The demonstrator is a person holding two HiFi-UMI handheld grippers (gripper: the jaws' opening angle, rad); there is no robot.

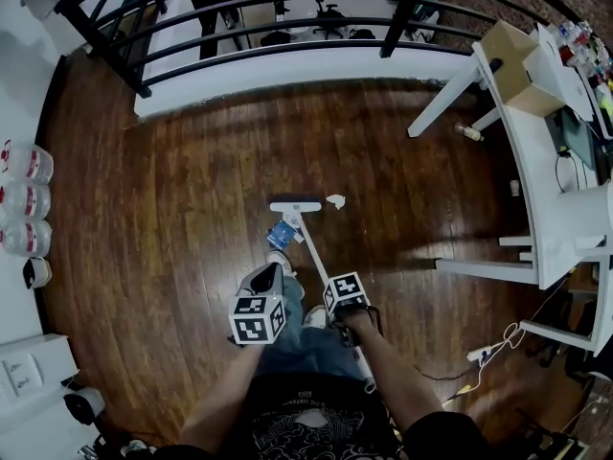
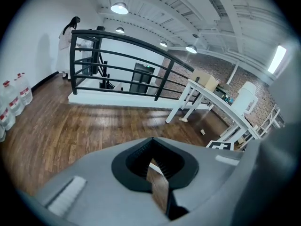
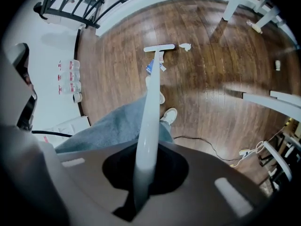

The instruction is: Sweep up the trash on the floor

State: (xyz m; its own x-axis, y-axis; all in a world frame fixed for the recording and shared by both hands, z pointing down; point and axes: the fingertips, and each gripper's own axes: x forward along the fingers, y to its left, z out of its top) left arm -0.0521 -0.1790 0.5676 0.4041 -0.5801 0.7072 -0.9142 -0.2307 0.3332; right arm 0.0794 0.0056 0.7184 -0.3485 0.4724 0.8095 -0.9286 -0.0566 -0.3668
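A white broom stands in front of my feet, its head [image 1: 295, 206] flat on the wooden floor and its handle [image 1: 311, 247] slanting back to my right gripper [image 1: 343, 300], which is shut on it. In the right gripper view the handle [image 3: 148, 126] runs up from between the jaws [image 3: 141, 173] to the head [image 3: 159, 47]. A blue wrapper [image 1: 281, 234] lies just left of the handle, behind the head. A crumpled white scrap [image 1: 335, 200] lies to the right of the head. My left gripper [image 1: 263, 281] hangs beside my left leg, jaws closed to a thin slit, holding nothing [image 2: 157, 182].
A black railing [image 1: 268, 17] on a white ledge bounds the far side. White table legs [image 1: 445, 99] and a long white table [image 1: 556, 161] stand at the right, with a small bottle [image 1: 469, 133] on the floor. Water jugs [image 1: 24, 161] line the left wall. A cable [image 1: 488, 351] trails at right.
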